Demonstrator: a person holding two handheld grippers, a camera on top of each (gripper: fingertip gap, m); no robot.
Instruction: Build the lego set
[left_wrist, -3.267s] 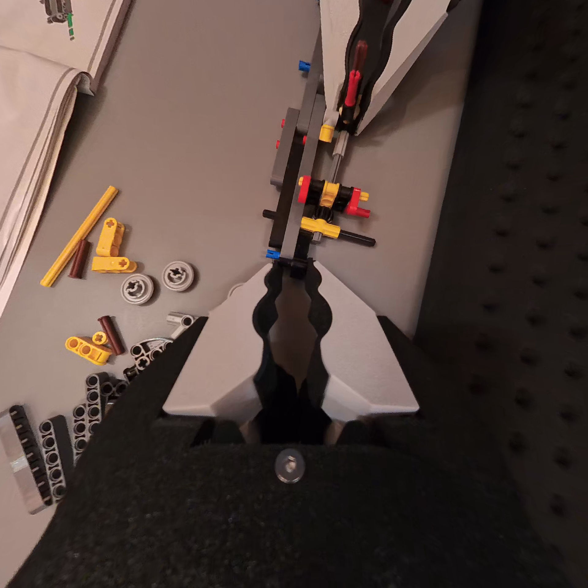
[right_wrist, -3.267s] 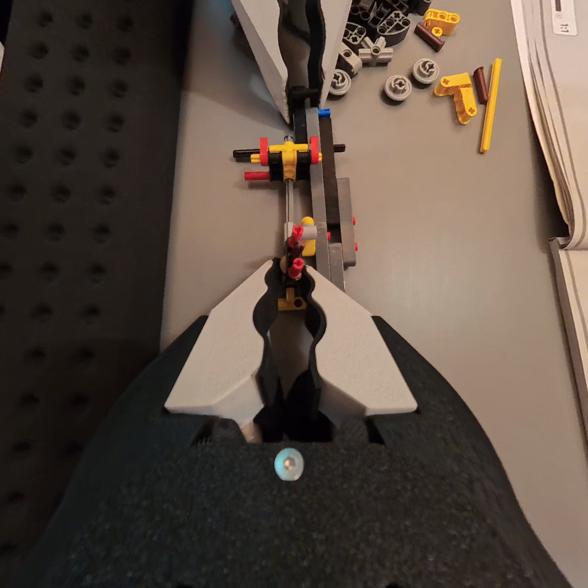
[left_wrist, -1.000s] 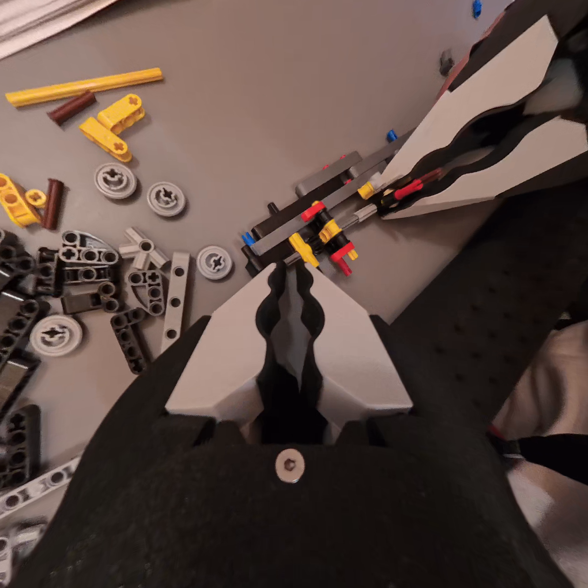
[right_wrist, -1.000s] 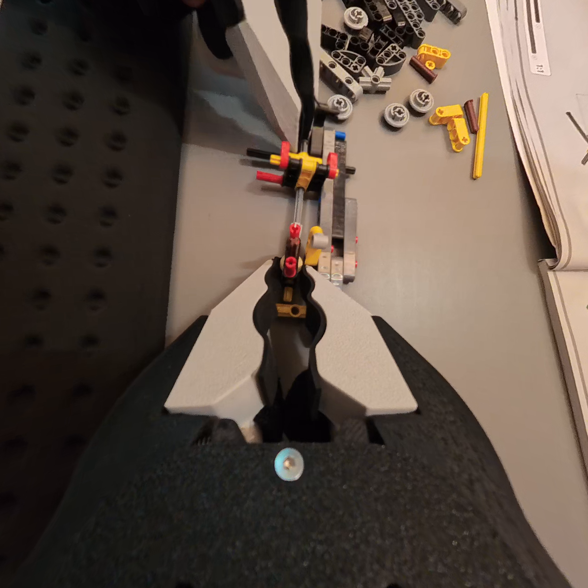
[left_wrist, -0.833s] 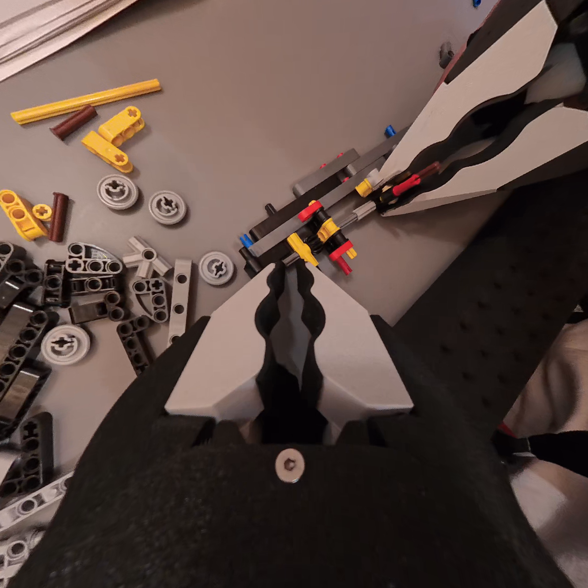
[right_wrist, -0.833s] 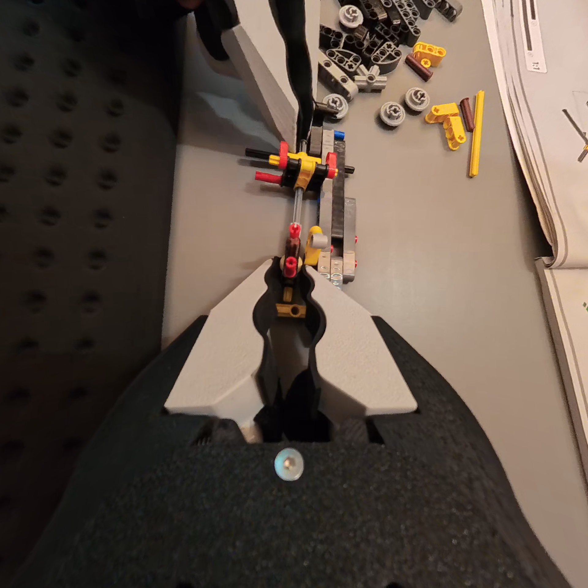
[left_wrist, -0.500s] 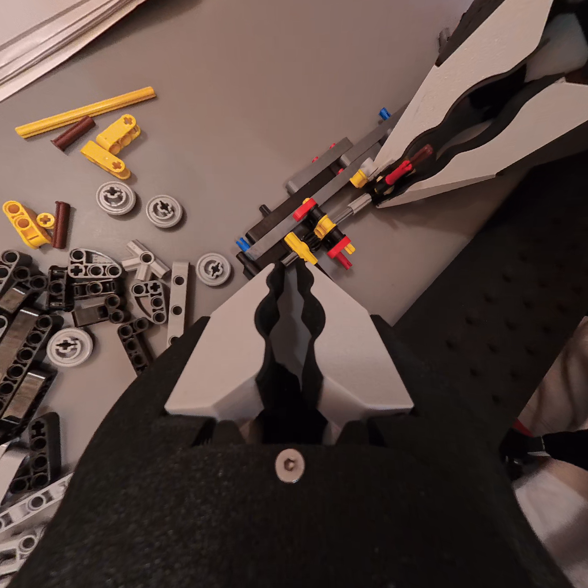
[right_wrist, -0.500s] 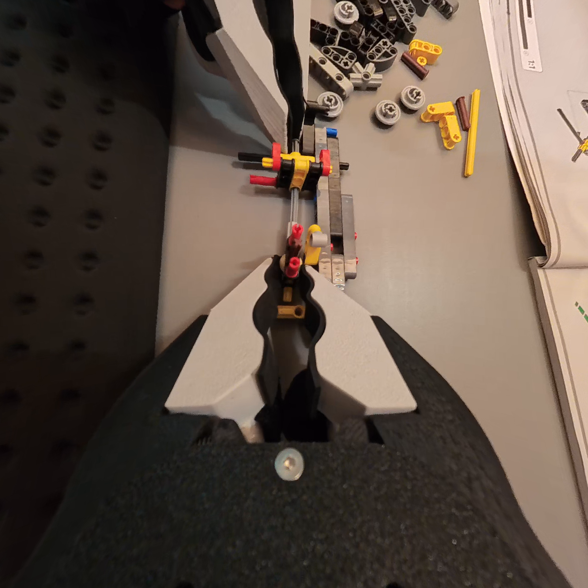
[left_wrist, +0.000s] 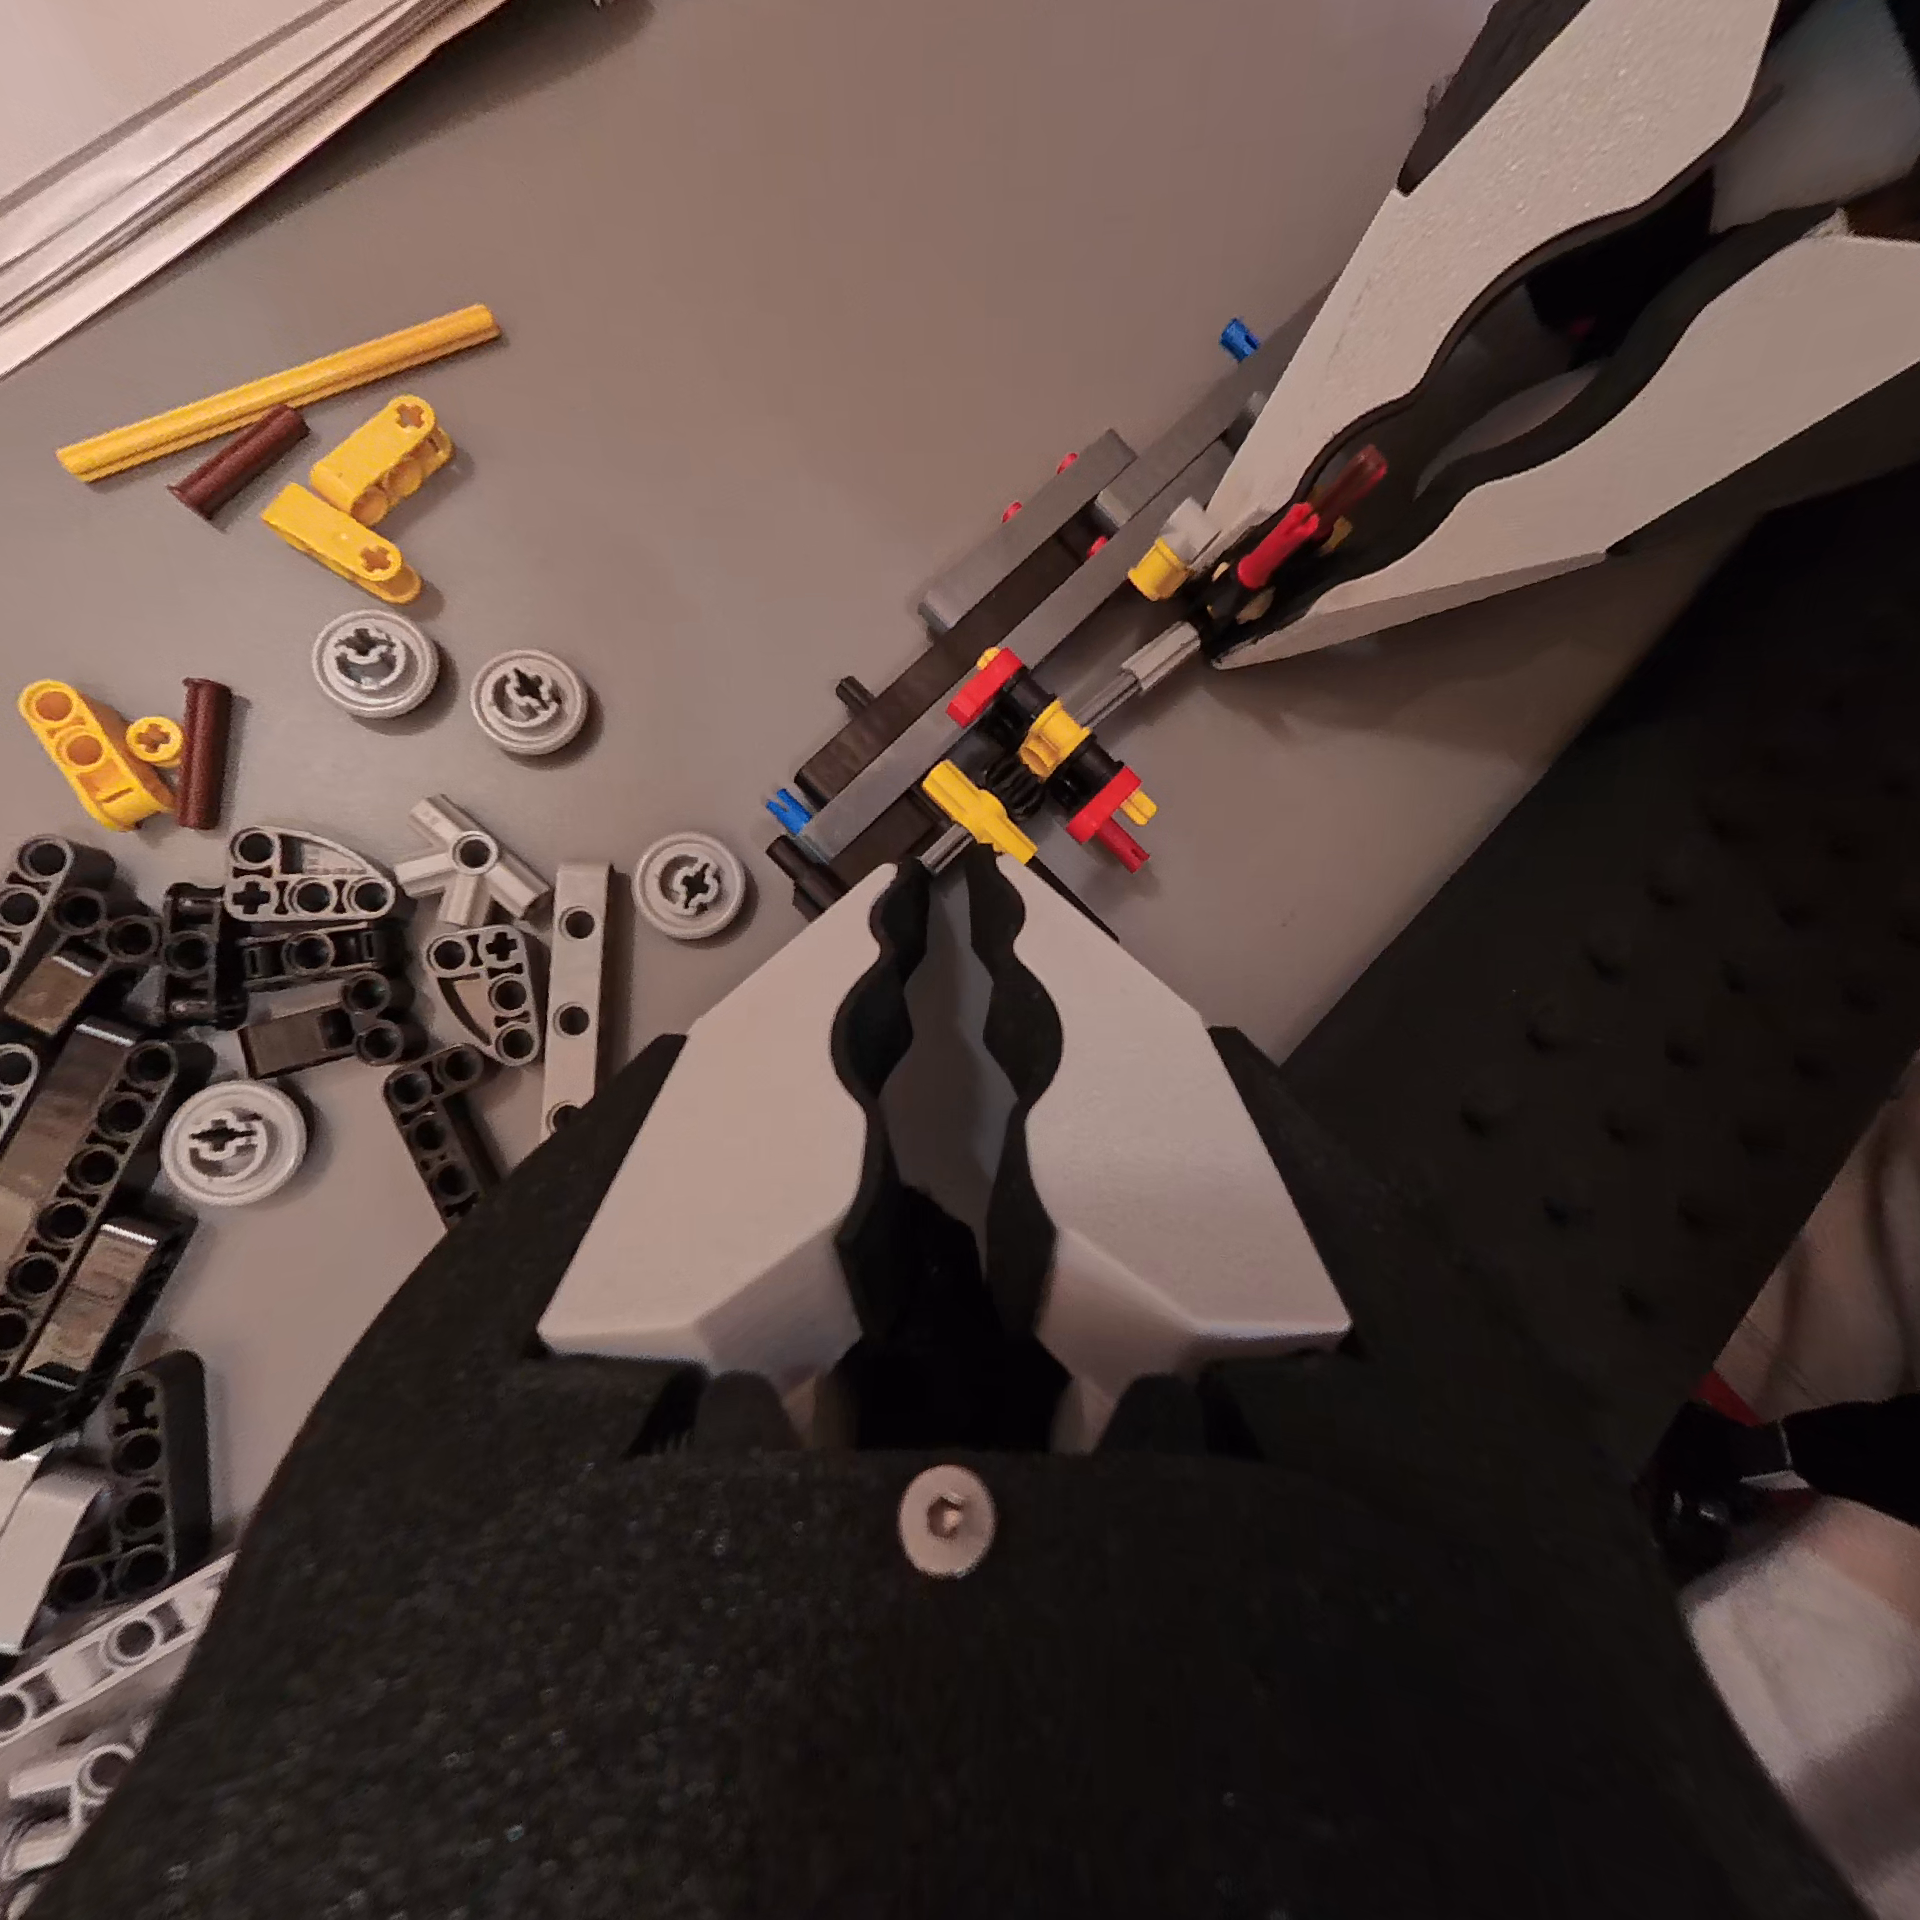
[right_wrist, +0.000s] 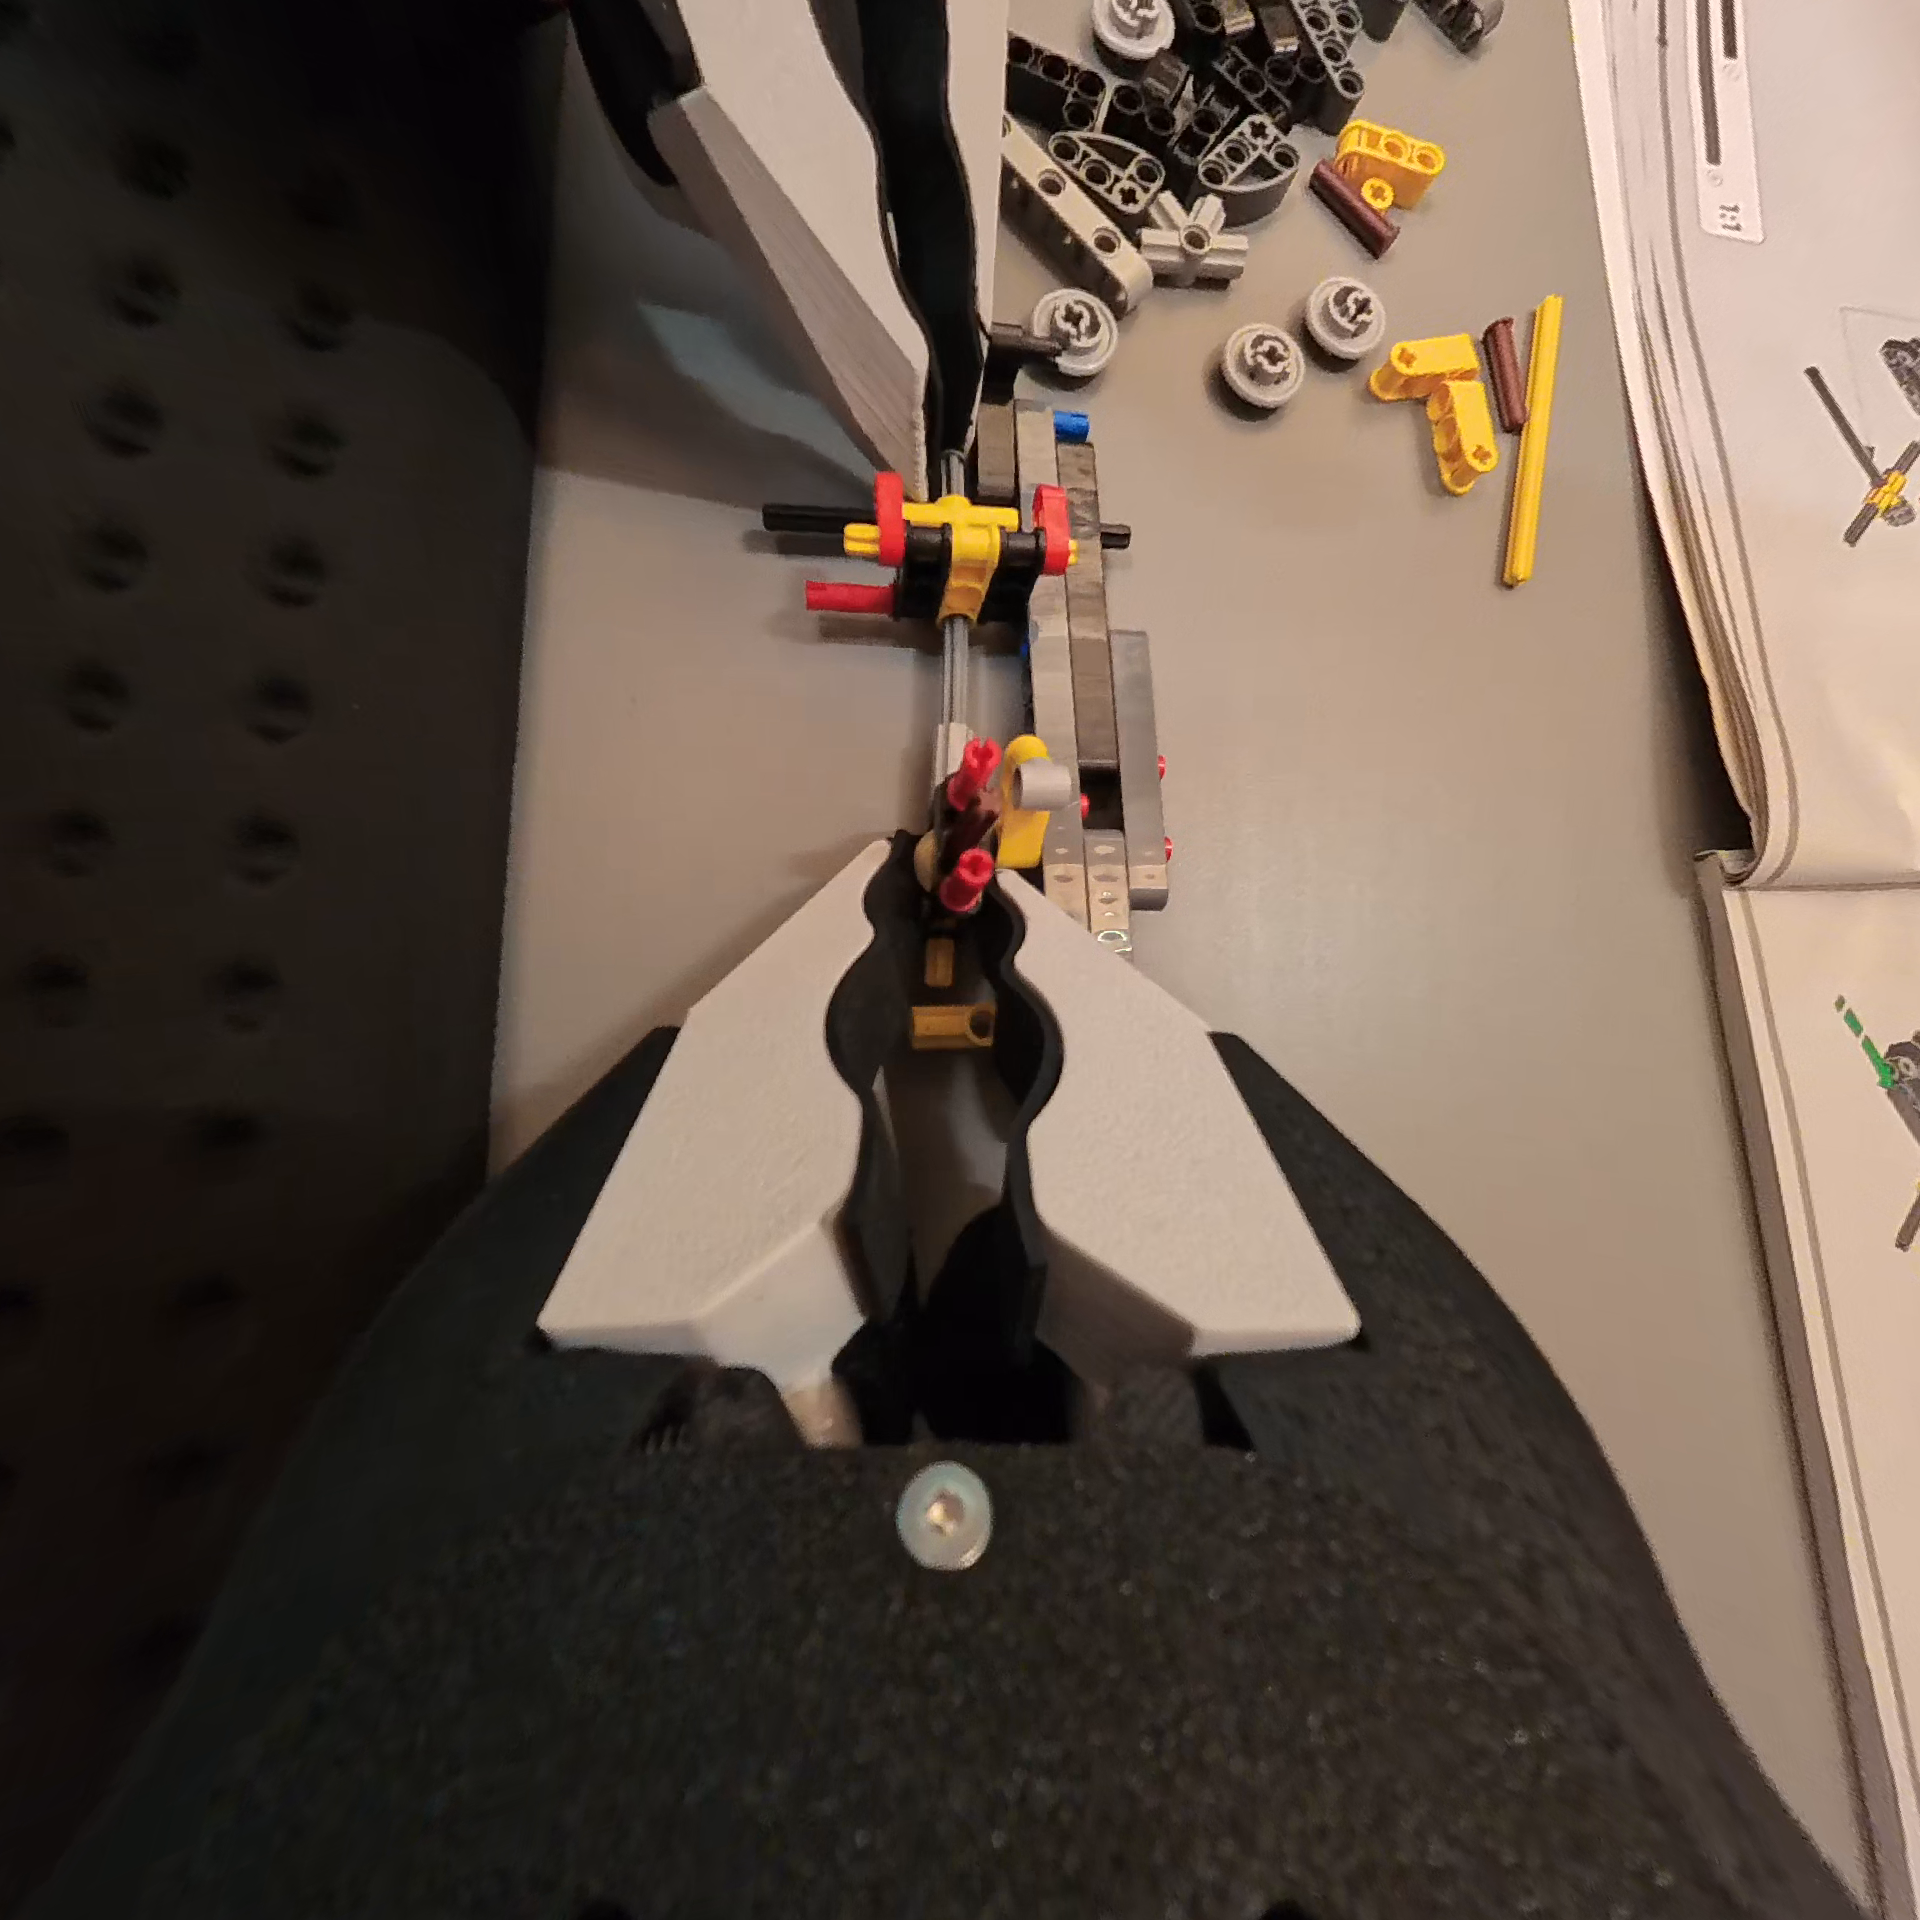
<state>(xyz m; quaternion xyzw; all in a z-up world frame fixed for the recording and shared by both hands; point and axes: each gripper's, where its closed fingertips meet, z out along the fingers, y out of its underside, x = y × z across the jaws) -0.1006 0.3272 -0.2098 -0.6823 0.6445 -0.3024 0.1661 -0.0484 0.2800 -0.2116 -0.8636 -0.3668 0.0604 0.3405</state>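
Loose black and grey beams (left_wrist: 94, 1174) at nine o'clock on grey table (left_wrist: 727, 260), left gripper (left_wrist: 943, 883) narrowed onto thin grey rod (left_wrist: 940, 854), lego model (right_wrist: 1081, 665) at centre (lying flat), right gripper (right_wrist: 951, 868) clamped on red-and-yellow end cluster (right_wrist: 961, 883), booklet (right_wrist: 1766, 468) at three o'clock.

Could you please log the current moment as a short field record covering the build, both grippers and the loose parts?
surface: grey table
build: lego assembly of grey and black beams lying on the table, with a yellow, red and black cross-axle cluster
left gripper: shut on the thin axle end near the cluster
right gripper: shut on the opposite end, gripping a red, brown and yellow pin piece
loose parts: yellow axle, grey pulley wheels, black beams
paper: instruction booklet at the table edge
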